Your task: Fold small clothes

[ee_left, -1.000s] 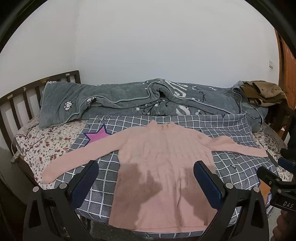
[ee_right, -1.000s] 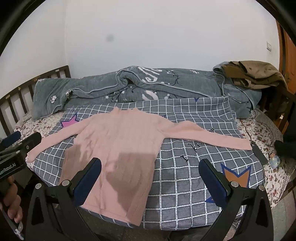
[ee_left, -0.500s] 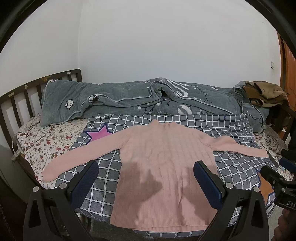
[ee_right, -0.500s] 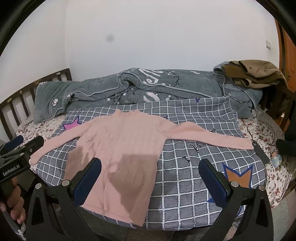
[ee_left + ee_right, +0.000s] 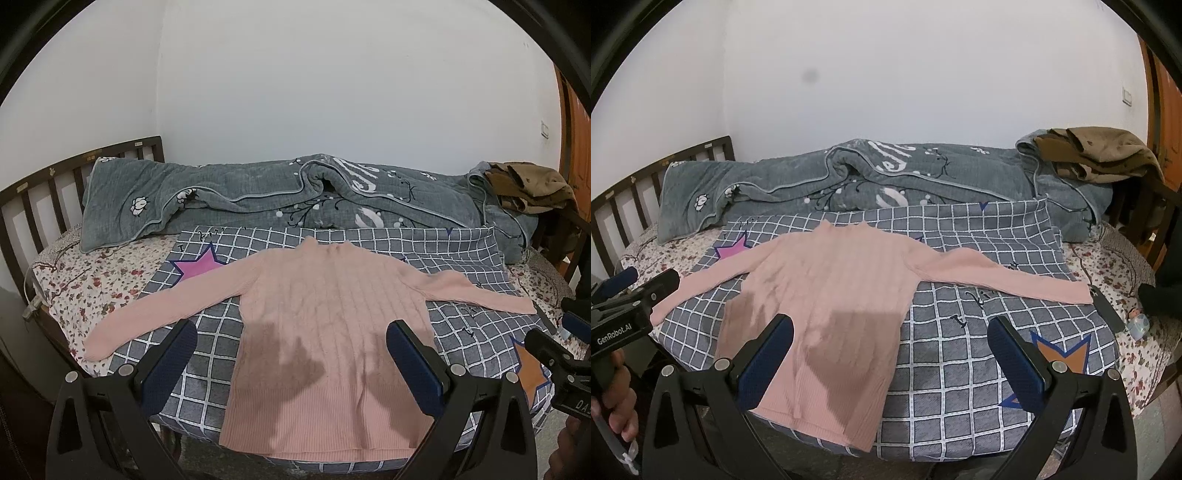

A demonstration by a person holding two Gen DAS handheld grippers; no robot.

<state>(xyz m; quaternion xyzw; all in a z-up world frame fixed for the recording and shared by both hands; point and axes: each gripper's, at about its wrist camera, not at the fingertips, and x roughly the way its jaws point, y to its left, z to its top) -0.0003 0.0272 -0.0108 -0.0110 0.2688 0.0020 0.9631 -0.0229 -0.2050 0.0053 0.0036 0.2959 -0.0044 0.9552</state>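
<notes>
Both fisheye views are evenly and fairly brightly lit by soft indoor light, with no glare. The white wall looks flat and slightly grey. Dark, soft-edged shadows of the claws fall across the lower part of the pink sweater, suggesting light from behind the cameras. Straight lines bow strongly toward the edges, and black vignetting fills the corners. A small dark smudge marks the right wrist view.

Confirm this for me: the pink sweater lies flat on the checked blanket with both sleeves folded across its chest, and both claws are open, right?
Not quite. Both wrist views show the pink sweater flat on the checked blanket with both sleeves spread outward, not folded. Left claw and right claw are open.
</notes>
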